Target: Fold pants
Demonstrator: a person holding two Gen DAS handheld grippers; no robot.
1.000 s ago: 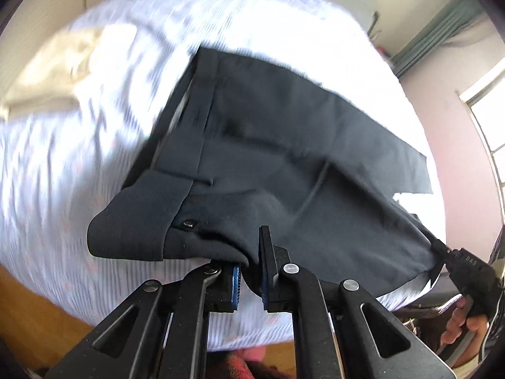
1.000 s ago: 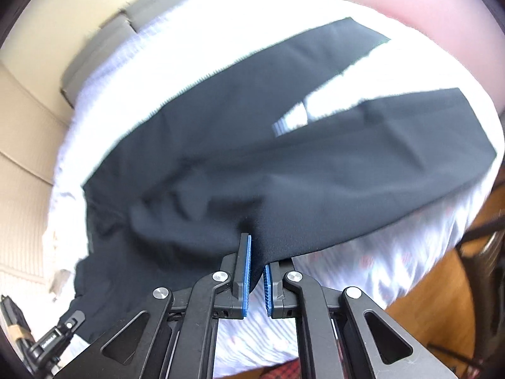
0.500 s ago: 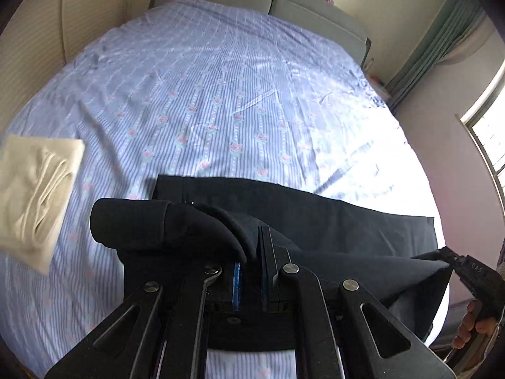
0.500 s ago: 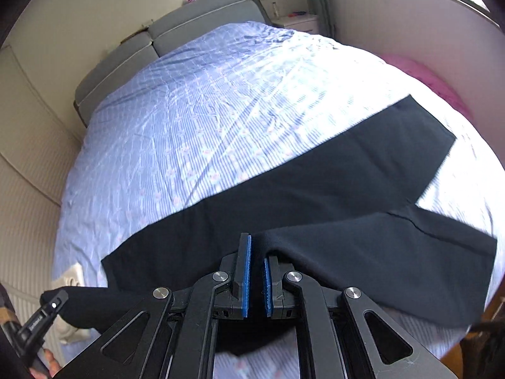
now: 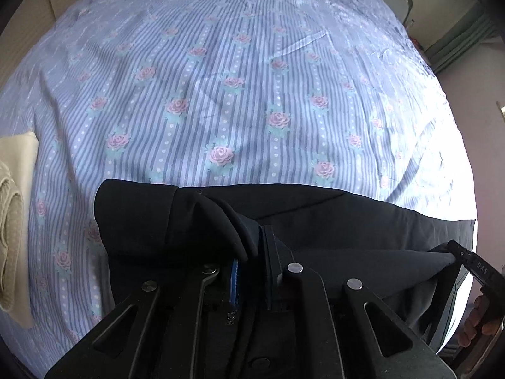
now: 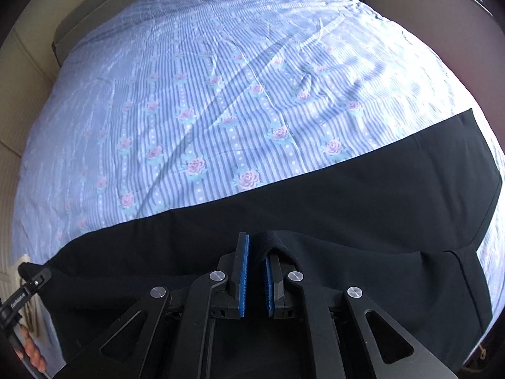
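Landmark = black pants (image 6: 363, 208), lying along the near edge of the bed (image 6: 240, 72). Beyond pants: wide bare stretch of striped floral sheet up to the grey headboard (image 6: 104, 3), only low wrinkles, open for a gripper to pass. Left of pants' waistband end: folded cream cloth (image 5: 12, 221) on the sheet, apart from pants w/ a strip of sheet between. Far-right of pants: bed edge, then wall and green curtain (image 5: 457, 41) close by, tight room there.

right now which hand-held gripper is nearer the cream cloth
Left. The left hand-held gripper grips the pants near the cream cloth; the right hand-held gripper holds them farther away.
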